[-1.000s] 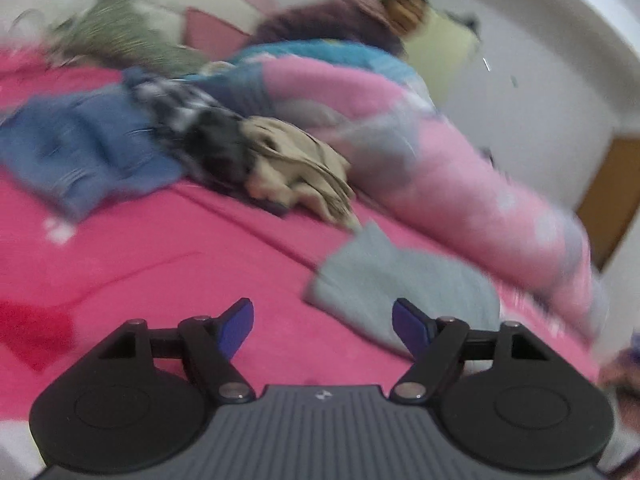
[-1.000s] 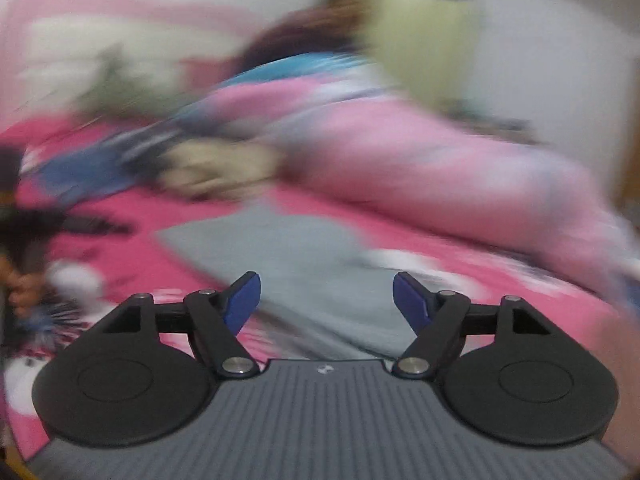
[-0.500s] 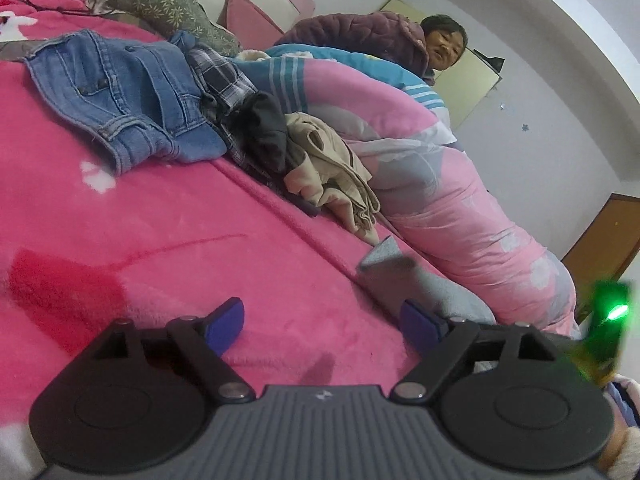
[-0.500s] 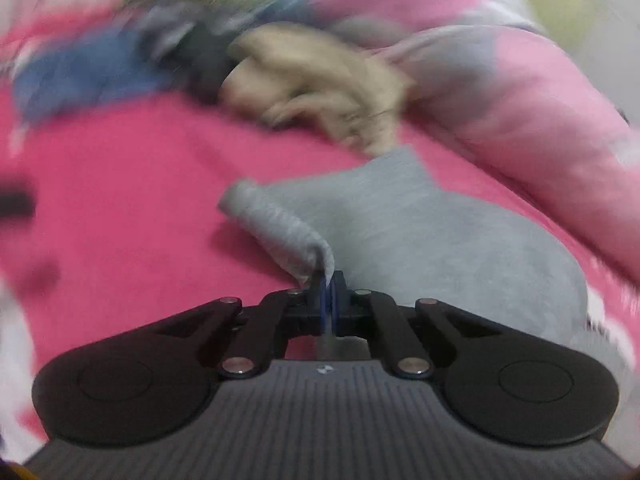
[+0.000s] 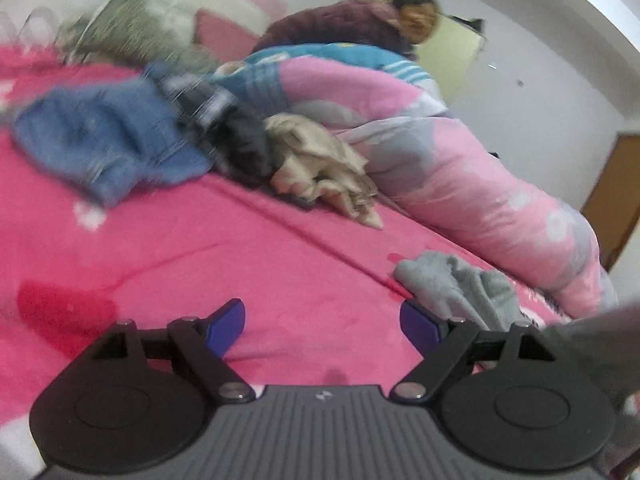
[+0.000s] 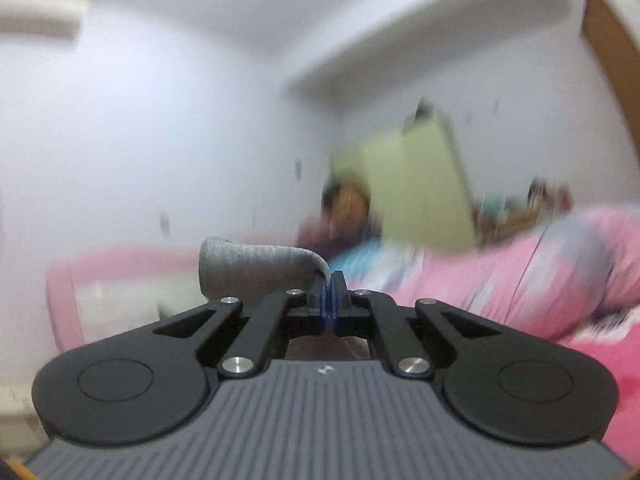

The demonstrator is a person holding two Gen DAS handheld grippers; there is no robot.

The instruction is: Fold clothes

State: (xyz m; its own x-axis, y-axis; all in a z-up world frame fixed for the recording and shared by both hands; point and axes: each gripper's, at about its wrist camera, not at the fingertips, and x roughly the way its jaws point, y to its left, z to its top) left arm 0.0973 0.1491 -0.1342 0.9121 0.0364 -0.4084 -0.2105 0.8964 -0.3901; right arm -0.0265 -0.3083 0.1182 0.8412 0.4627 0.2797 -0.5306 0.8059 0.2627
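1. two grippers show: the right gripper (image 6: pixel 329 296) has its jaws clenched on a fold of the soft grey knit garment (image 6: pixel 256 268), lifted and draping left of the tips.
2. the left gripper (image 5: pixel 322 320) is released, jaws wide above the bright pink bed cover (image 5: pixel 200 248).
3. the garment's remaining part lies crumpled just beside its right fingertip (image 5: pixel 420 322).

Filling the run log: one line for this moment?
right gripper: shut on grey garment | left gripper: open, empty | pink bedspread

Two grippers (image 5: pixel 322 322), five garments (image 5: pixel 460 286)
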